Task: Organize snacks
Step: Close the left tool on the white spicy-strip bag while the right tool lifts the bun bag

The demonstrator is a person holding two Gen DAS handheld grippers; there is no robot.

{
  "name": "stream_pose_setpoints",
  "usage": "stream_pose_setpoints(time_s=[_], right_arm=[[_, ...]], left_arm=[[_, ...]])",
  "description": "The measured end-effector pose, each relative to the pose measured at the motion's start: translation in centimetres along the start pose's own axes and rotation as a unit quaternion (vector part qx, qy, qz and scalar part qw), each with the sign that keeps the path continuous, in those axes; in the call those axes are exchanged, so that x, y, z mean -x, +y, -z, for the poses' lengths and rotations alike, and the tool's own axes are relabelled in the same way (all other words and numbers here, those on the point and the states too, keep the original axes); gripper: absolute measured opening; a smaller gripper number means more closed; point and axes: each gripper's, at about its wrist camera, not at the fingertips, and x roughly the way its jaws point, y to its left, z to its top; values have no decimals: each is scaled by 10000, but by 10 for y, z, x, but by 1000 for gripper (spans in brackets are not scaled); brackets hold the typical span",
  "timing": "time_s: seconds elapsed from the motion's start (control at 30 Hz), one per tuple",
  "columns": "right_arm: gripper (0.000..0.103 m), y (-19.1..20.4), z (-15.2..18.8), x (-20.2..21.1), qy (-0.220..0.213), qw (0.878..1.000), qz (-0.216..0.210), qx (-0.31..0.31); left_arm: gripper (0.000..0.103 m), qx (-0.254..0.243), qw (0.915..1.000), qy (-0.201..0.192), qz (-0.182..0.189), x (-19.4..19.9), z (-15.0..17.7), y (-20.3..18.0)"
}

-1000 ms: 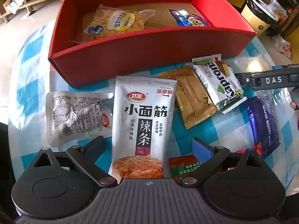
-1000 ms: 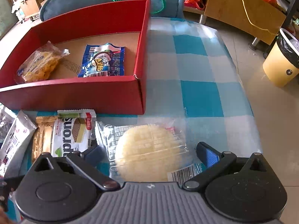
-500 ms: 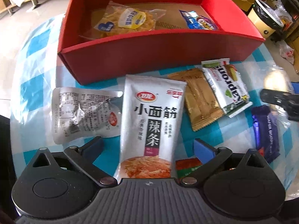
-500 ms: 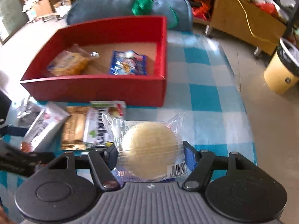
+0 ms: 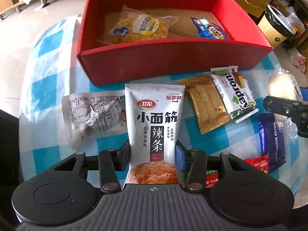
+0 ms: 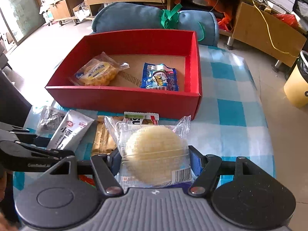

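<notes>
A red box (image 5: 165,61) stands on the checked table (image 5: 48,44) and holds a yellow snack bag (image 5: 140,28) and a blue packet (image 5: 209,29). My left gripper (image 5: 153,155) is shut on a white latiao pouch (image 5: 154,123) that lies in front of the box. My right gripper (image 6: 155,160) is shut on a clear-wrapped round cake (image 6: 154,152) and holds it above the table, in front of the red box (image 6: 125,98). The cake also shows at the right edge of the left wrist view (image 5: 282,85).
On the table lie a crumpled silver packet (image 5: 92,115), a gold packet (image 5: 205,105), a Kapron wafer pack (image 5: 233,94), a purple wafer biscuit pack (image 5: 271,140) and red sachets (image 5: 258,162). A blue cushion (image 6: 154,17) and a yellow bin (image 6: 297,82) stand beyond the table.
My left gripper has shut on the white pouch. My right gripper has shut on the round cake and lifted it off the table.
</notes>
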Motion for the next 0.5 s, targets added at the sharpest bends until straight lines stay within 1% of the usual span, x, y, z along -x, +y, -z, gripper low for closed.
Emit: stream_pose_setpoints(time_s=[0.03, 0.1, 0.13, 0.17, 0.2, 0.27, 0.33, 0.4, 0.43, 0.47, 0.5], right_arm=[[65, 0, 0, -1, 9, 10000, -8, 3], [65, 1, 0, -3, 48, 10000, -46, -3], [65, 1, 0, -4, 63, 10000, -53, -5], [65, 2, 1, -5, 80, 10000, -56, -10], [65, 2, 1, -6, 106, 9999, -60, -18], [65, 1, 1, -8, 155, 9998, -67, -42], [65, 0, 3, -11, 206, 9998, -62, -53], [65, 1, 4, -13, 232, 9997, -67, -55], [65, 1, 5, -13, 237, 9997, -63, -51], [65, 1, 5, -14, 241, 9997, -56, -43], [65, 2, 5, -14, 242, 9997, -52, -33]], left_arm=[[56, 36, 10000, 13, 25, 1, 2, 0], [67, 69, 9999, 38, 86, 0, 4, 1], [83, 33, 10000, 65, 64, -1, 4, -1], [91, 14, 10000, 86, -2, -2, 5, -1], [91, -29, 9999, 94, -73, -3, 6, -1], [96, -169, 9996, 108, -202, -6, 8, -5], [97, -245, 9993, 120, -263, -9, 10, -7], [95, -313, 9987, 91, -387, -9, 12, -9], [91, -313, 9987, 72, -394, -8, 12, -8], [82, -285, 9988, 41, -396, -6, 13, -8], [76, -267, 9988, -18, -398, -1, 13, -8]])
